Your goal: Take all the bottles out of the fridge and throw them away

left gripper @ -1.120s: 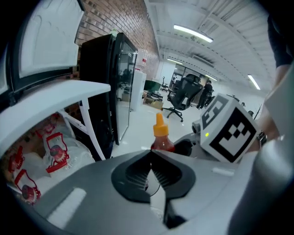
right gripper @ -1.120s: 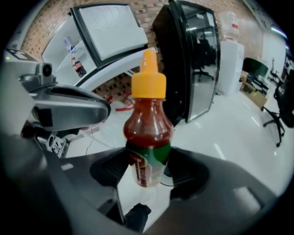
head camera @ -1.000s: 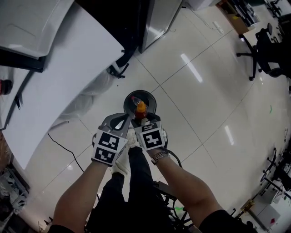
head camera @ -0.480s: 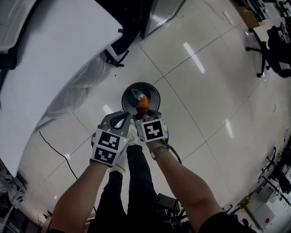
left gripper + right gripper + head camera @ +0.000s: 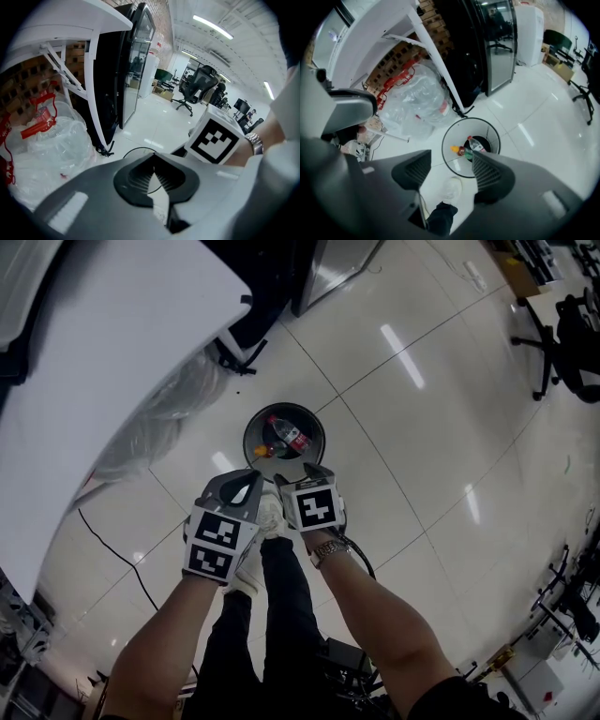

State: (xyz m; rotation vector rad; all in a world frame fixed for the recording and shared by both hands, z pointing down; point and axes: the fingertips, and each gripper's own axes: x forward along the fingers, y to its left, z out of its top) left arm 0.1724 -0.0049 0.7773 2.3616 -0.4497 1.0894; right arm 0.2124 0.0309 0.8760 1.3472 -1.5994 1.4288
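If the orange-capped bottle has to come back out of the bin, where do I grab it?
Probably the neck just below the cap of the orange-capped bottle, coming straight down through the open top of the bin. It lies on its side with the cap end nearest the rim, and the clear bottle crowds its body.

**Where everything sits**

Two bottles (image 5: 286, 433) lie in the bin (image 5: 247, 440), which stands on the floor just ahead of the person's shoe (image 5: 270, 514). A plastic bag (image 5: 173, 413) sits left of it by the table (image 5: 103, 362). The fridge (image 5: 330, 268) is behind, and an office chair (image 5: 572, 343) is far off right.
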